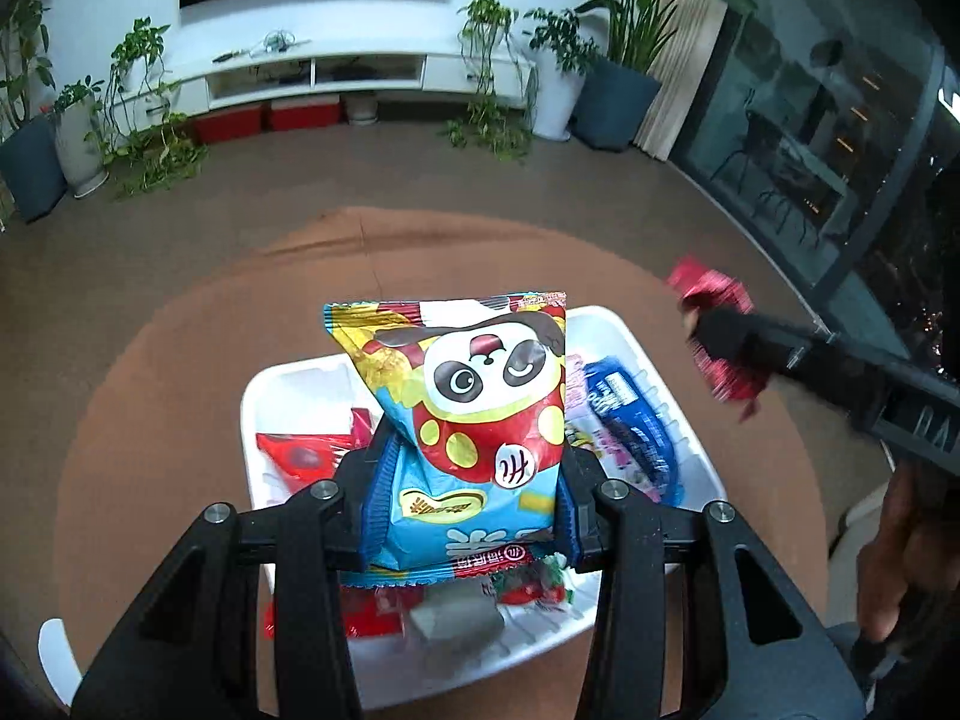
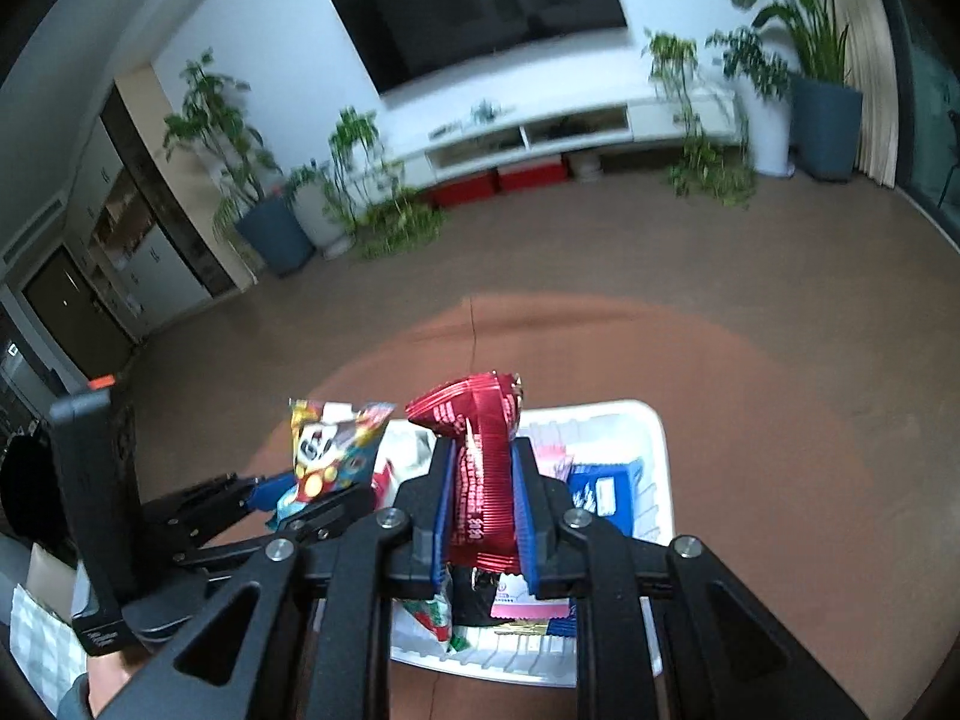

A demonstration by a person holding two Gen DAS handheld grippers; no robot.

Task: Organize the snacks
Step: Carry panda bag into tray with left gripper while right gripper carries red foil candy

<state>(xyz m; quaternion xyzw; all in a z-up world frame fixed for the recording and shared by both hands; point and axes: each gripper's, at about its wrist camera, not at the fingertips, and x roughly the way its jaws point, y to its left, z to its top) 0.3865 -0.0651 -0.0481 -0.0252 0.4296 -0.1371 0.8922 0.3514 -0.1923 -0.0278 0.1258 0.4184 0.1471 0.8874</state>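
Note:
My left gripper [image 1: 471,474] is shut on a blue and red panda snack bag [image 1: 480,414] and holds it upright above a white basket [image 1: 672,408]. The bag also shows at the left of the right wrist view [image 2: 330,450]. My right gripper [image 2: 483,480] is shut on a red foil snack packet [image 2: 486,468], held above the same basket [image 2: 654,438]. In the left wrist view the right gripper [image 1: 714,330] and its red packet [image 1: 711,288] are at the right, beyond the basket's right rim.
The basket sits on a round brown table [image 1: 180,372] and holds a red packet [image 1: 300,456], a blue cookie pack [image 1: 636,426], pink packs and other wrappers. Beyond the table are brown floor, potted plants and a white TV unit [image 1: 336,72].

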